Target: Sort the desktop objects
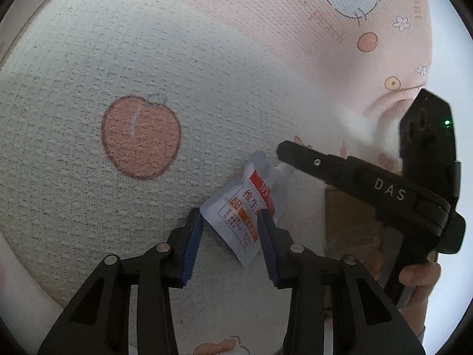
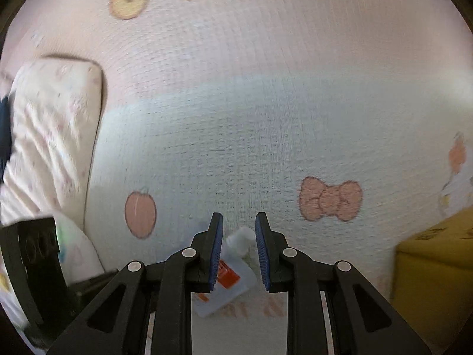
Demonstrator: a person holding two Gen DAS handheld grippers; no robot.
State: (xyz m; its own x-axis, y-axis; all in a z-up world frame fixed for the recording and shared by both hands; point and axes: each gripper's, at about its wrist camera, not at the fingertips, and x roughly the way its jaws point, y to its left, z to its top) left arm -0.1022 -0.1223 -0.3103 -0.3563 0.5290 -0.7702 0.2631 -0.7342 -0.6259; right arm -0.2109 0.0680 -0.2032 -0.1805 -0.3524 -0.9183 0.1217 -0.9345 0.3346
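Pouch [image 1: 233,207]: small, white, flat, with a red-and-orange label and a clear spout at its upper end. Lies flat on a woven printed cloth [image 1: 88,59], skewed, spout toward upper right.

Left gripper [image 1: 230,214]: angled down over the pouch, fingers wide, one blue pad on each side of the pouch's lower half. The left pad [image 1: 192,242] sits just at the pouch's corner and the right pad overlaps its label edge. The pouch looks unsqueezed, so I read this as straddling, not gripping. Actual pad contact can't be told.

Right gripper [image 1: 283,151]: comes in from the right, tip just above the spout. A hand [image 1: 419,275] holds its handle at the frame's lower right. From its own blurred camera the fingers [image 2: 217,245] stand narrow, as closed as they go. The pouch [image 2: 227,276] shows below and behind them, its spout in the slot between the pads. It probably lies under them rather than pinched, but the blur leaves that unsure.

Surroundings:
- A peach print [image 1: 140,137] is up-left of the pouch.
- A bow print [image 2: 329,198] lies right of the right fingers.
- A pale pillow [image 2: 53,130] is at far left in the right view.
- A yellow box [image 2: 434,266] is at lower right, well apart from the pouch.
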